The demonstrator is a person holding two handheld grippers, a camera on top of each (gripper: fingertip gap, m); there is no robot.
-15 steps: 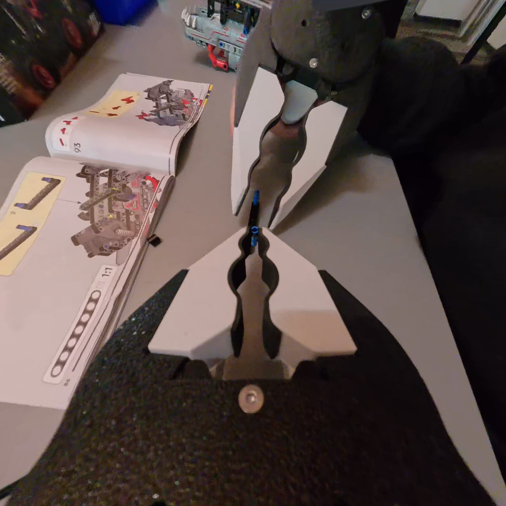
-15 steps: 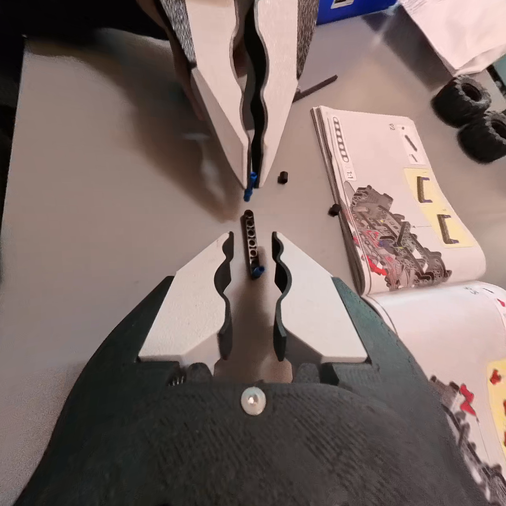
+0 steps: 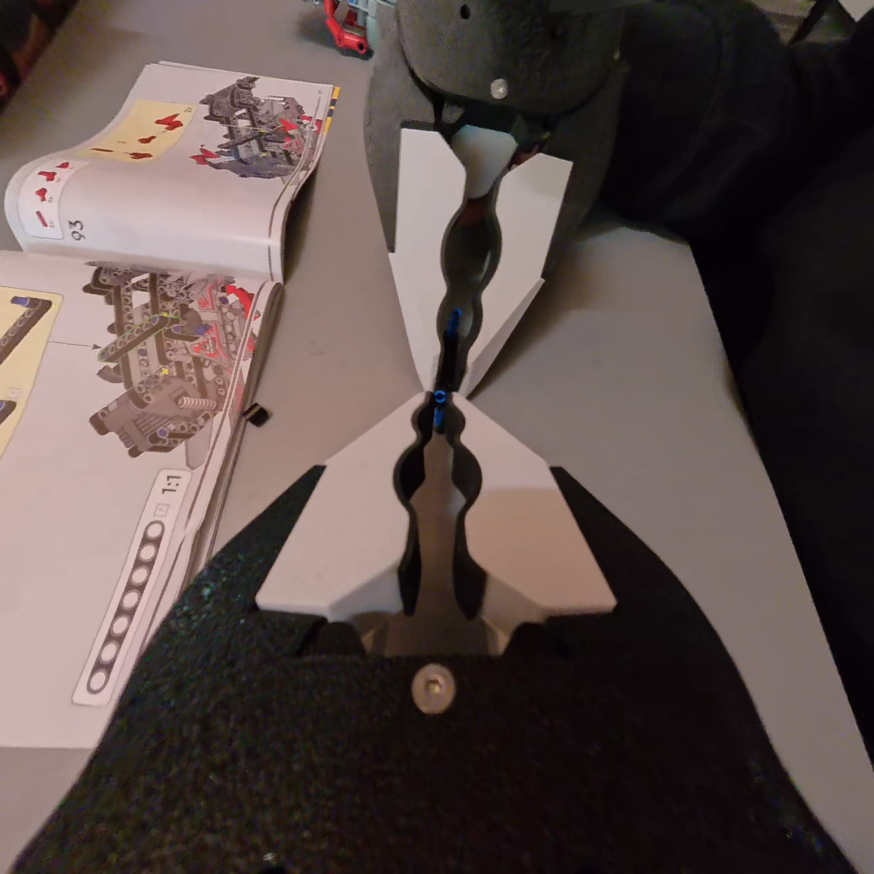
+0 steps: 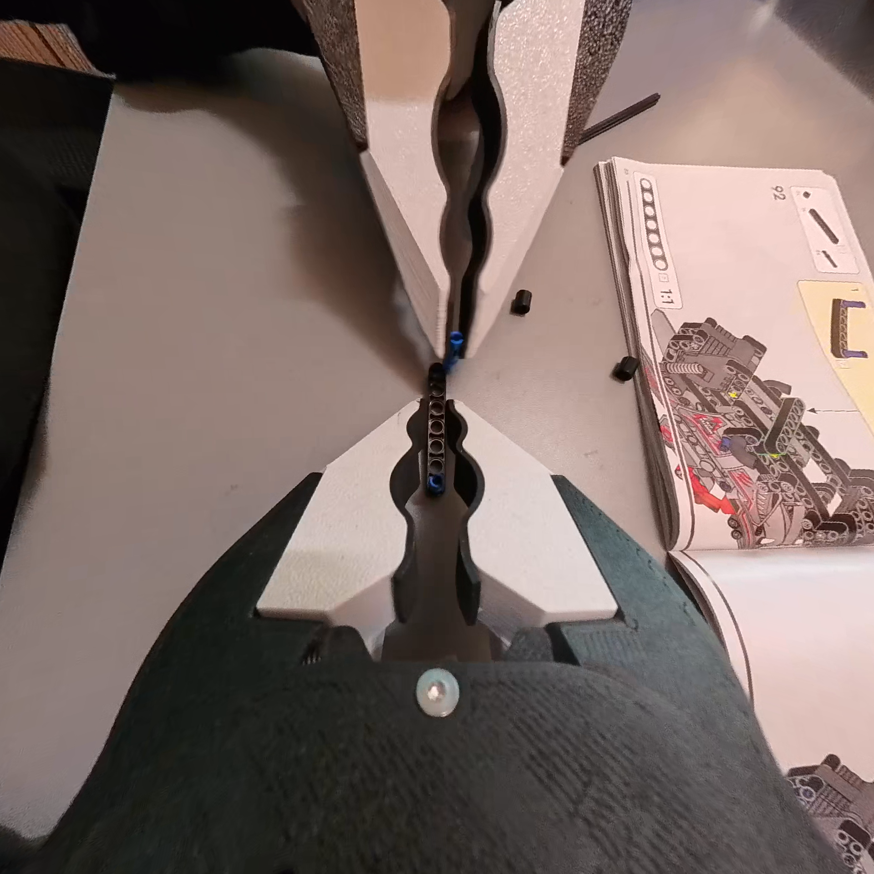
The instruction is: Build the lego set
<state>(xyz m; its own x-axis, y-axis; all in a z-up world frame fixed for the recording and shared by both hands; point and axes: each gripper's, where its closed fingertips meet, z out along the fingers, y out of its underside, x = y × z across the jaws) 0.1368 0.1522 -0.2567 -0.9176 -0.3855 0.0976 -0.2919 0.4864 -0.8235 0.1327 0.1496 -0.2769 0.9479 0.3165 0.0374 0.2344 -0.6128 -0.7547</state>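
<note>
Both grippers meet tip to tip over the grey table. Right gripper clamped narrow on a black holed beam, which lies lengthwise between its fingers, a blue pin in the near end hole. Left gripper pinched nearly closed on a second blue pin, its tip at the beam's far end. Open instruction booklet beside them; two small black connectors loose on the table near its edge.
</note>
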